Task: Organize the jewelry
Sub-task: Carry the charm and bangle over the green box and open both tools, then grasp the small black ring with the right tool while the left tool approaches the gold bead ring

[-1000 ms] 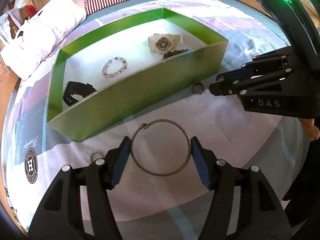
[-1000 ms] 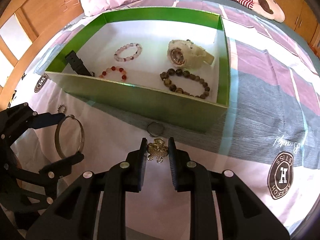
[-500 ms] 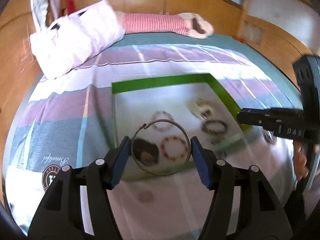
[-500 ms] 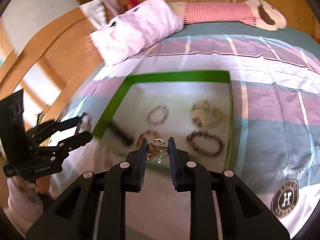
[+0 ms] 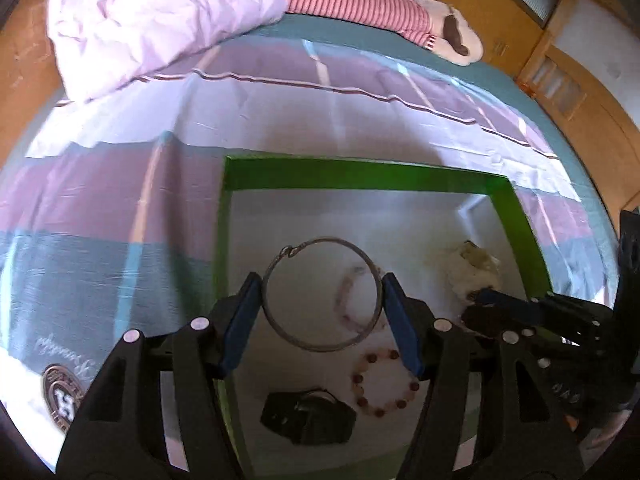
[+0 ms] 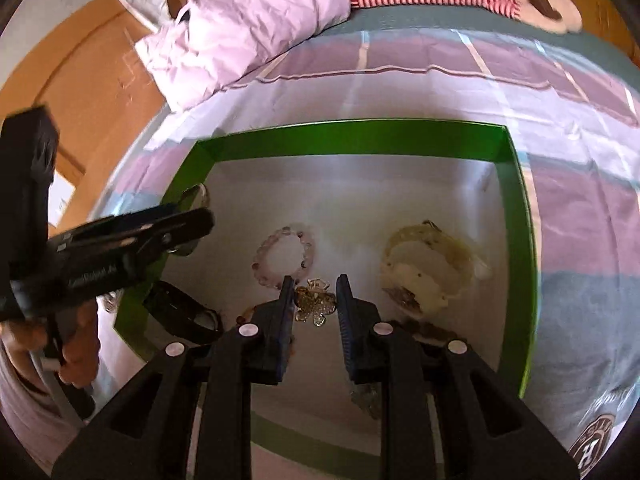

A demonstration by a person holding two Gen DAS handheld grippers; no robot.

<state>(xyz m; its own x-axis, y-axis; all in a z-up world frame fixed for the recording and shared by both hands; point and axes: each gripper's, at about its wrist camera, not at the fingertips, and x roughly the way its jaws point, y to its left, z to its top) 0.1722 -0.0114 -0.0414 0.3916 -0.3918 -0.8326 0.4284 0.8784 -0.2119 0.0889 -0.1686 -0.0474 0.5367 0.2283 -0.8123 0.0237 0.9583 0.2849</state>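
Note:
My left gripper [image 5: 322, 308] is shut on a thin silver bangle [image 5: 320, 240] and holds it over the white floor of the green box [image 5: 360, 172]. My right gripper [image 6: 314, 300] hangs over the same green box [image 6: 360, 136]. Its jaws are opening. A small gold brooch [image 6: 316, 304] is between them, against the left pad with a sliver of gap on the right. In the box lie a black watch [image 5: 308, 416], a red bead bracelet [image 5: 384, 384], a pink bead bracelet [image 6: 284, 252] and a cream watch [image 6: 424, 272]. A dark bead bracelet [image 6: 432, 332] is partly hidden.
The box sits on a striped purple, white and teal bedsheet [image 5: 120, 200]. A pale pink quilt [image 5: 160, 20] and a red-striped plush toy [image 5: 360, 4] lie at the far end. Wooden panels border the bed. A hand [image 6: 76, 344] holds the left gripper's handle.
Both grippers lifted off the sheet in front of the box and moved over it, carrying the bangle and the brooch. The right jaws now stand slightly wider.

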